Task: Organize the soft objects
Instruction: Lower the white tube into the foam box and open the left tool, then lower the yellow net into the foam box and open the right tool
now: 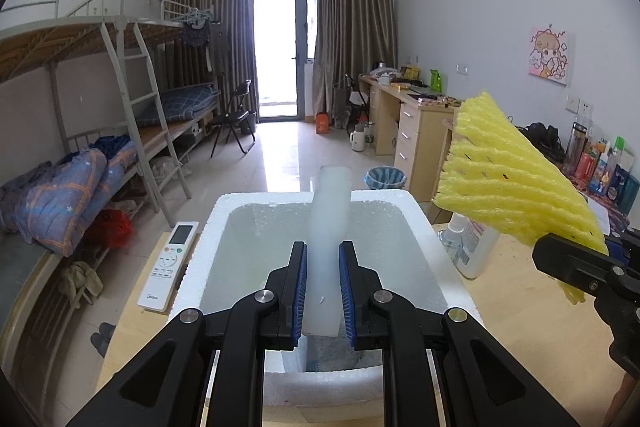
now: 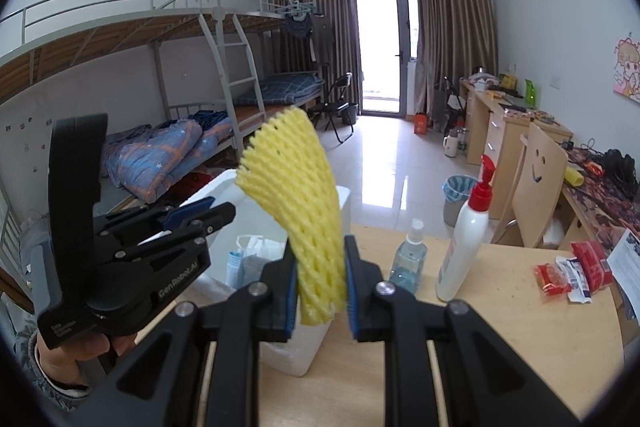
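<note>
My left gripper (image 1: 323,263) is shut on a white foam sheet (image 1: 326,227) and holds it upright over the open white styrofoam box (image 1: 416,227). My right gripper (image 2: 320,259) is shut on a yellow foam net sleeve (image 2: 298,195), which stands up from its jaws just right of the box (image 2: 298,351). In the left wrist view the yellow sleeve (image 1: 508,171) and right gripper body (image 1: 580,267) are at the right, beside the box. The left gripper (image 2: 192,219) shows at the left in the right wrist view. A white bag (image 2: 250,259) lies inside the box.
A wooden table (image 2: 500,327) carries the box, a white remote (image 1: 168,263) to its left, a clear spray bottle (image 2: 408,259), a white pump bottle (image 2: 464,247) and red packets (image 2: 572,271) to the right. A chair (image 2: 536,187), bunk beds and desks lie beyond.
</note>
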{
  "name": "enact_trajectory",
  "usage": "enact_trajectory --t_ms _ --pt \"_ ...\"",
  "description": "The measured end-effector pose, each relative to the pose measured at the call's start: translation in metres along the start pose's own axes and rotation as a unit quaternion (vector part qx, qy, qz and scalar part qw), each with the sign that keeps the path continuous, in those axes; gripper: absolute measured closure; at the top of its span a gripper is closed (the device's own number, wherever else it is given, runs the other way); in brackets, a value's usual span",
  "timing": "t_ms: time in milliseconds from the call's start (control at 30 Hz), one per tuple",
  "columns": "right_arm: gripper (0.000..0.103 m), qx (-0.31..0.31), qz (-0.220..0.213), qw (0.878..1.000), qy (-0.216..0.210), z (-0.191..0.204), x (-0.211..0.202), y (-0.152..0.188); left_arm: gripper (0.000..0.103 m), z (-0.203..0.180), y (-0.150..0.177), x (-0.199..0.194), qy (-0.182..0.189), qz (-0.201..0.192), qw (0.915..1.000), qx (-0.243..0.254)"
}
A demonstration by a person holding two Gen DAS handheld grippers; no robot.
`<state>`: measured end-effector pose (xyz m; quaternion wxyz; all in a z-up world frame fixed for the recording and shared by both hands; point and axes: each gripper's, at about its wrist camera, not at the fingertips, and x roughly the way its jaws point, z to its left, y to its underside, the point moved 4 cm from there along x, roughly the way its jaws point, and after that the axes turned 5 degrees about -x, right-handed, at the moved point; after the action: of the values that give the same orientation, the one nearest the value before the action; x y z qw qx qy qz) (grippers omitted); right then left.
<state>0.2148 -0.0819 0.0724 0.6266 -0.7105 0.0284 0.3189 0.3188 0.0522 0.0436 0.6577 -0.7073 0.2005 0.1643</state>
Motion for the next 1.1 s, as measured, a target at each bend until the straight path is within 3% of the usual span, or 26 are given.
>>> enact_trajectory --t_ms 100,233,267,300,367,433,1100 --pt "0.08 0.001 0.0 1.0 0.001 0.0 0.0 0.0 0.081 0.002 -0.001 -0.001 0.006 -0.001 1.0 -0.007" --pt "0.08 -0.001 0.002 1.0 0.001 0.002 0.001 0.0 0.079 0.003 -0.003 -0.004 -0.016 -0.016 0.9997 0.007" --pt "0.08 -0.001 0.001 1.0 0.001 0.002 0.001 0.0 0.073 0.003 -0.003 -0.005 -0.018 -0.018 0.9997 0.008" --pt "0.08 -0.001 0.0 1.0 0.001 0.002 0.001 0.0 0.065 0.003 -0.004 -0.005 -0.02 -0.019 0.9996 0.008" --pt "0.08 0.001 -0.002 1.0 0.002 0.002 0.0 0.0 0.017 0.006 -0.005 -0.008 -0.024 -0.027 0.9993 0.004" --pt "0.08 0.001 -0.003 1.0 0.003 0.001 -0.001 0.0 0.0 0.008 -0.007 -0.015 -0.031 -0.055 0.998 -0.004" --pt "0.08 -0.006 0.0 1.0 -0.007 0.009 0.003 -0.002 0.0 0.03 -0.005 -0.038 -0.076 -0.08 0.9939 -0.014"
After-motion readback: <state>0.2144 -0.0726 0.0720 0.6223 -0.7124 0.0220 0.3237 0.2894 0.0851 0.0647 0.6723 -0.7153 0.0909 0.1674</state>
